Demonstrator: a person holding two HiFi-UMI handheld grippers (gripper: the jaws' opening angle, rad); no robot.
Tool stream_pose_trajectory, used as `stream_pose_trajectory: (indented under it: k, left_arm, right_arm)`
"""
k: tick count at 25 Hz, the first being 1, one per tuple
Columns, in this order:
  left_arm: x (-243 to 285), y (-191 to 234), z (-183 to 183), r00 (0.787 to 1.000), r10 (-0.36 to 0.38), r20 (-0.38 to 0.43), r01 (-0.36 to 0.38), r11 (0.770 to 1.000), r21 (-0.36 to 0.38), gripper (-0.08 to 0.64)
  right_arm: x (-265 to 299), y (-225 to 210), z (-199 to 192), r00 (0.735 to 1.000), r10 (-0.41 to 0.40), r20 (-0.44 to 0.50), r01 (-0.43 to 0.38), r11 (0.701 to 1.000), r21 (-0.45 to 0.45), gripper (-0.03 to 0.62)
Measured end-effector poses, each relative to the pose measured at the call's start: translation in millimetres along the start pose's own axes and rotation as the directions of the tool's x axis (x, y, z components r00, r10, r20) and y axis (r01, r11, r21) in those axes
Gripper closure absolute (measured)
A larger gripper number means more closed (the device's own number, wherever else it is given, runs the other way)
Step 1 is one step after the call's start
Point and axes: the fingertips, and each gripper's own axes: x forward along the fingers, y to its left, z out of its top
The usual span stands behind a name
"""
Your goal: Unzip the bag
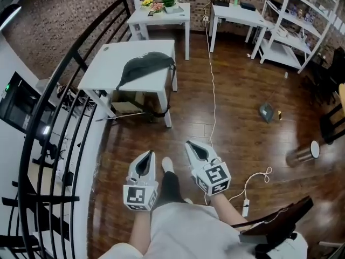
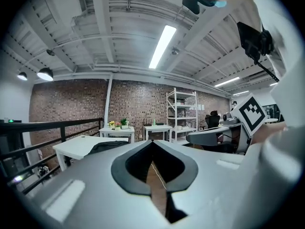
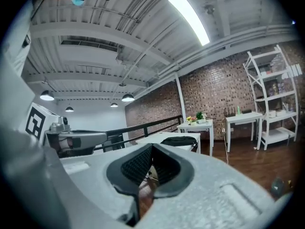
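Note:
A dark grey bag point(image 1: 145, 68) lies flat on a white table point(image 1: 110, 63) across the room; a strap hangs off the table's right edge. Both grippers are held close to the person's body, well short of the table and above the wooden floor. My left gripper point(image 1: 149, 154) is shut with nothing in it, and my right gripper point(image 1: 188, 143) beside it is also shut and empty. In the left gripper view the closed left gripper point(image 2: 152, 141) points toward the bag point(image 2: 108, 146). In the right gripper view the right gripper point(image 3: 152, 146) is shut below the distant bag point(image 3: 180, 140).
A black railing point(image 1: 64, 90) runs along the left. A white table with potted flowers point(image 1: 161, 12), another white table point(image 1: 237, 12) and white shelving point(image 1: 302, 20) stand at the back. A white cable point(image 1: 212, 80) crosses the floor. A metal cylinder point(image 1: 304, 154) and a chair point(image 1: 280, 223) are at right.

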Motion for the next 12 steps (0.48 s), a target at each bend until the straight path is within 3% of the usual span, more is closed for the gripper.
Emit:
stream_pose_trajectory:
  k: [6,12]
  left_arm:
    - [131,81,-11,0.999,-0.039,-0.002,0.039,0.999,-0.023,0.543]
    - [273,164,13,0.994,-0.108,-0.009,0.108,0.994,-0.028,0.543]
  right_arm:
    - [123,-65,2,1.0,-0.018,-0.02,0.018,1.0,-0.01,0.6]
    - [266,-145,46,0.998,-0.051,-0.021,0.05,0.999,-0.008,0.601]
